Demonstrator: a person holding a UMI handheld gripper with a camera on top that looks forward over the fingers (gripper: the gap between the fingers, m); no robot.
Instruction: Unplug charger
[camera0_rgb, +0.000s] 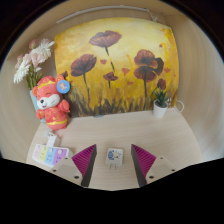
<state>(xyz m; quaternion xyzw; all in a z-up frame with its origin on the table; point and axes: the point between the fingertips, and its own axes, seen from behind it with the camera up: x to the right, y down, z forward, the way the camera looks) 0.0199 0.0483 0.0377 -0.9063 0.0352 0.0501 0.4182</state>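
Observation:
A small white charger (114, 156) with a blue print lies flat on the light wooden table (120, 128). Its two prongs point toward me and no socket or cable shows. My gripper (114, 166) is open. The charger stands between the two magenta pads (85, 160), with a clear gap on each side. The fingertips sit low, at table level.
A pastel-coloured flat pack (48, 154) lies just left of the left finger. A red and white plush toy (50, 103) and white flowers (33, 60) stand at the back left. A poppy painting (115, 65) leans behind the table. A small potted plant (160, 102) stands at the back right.

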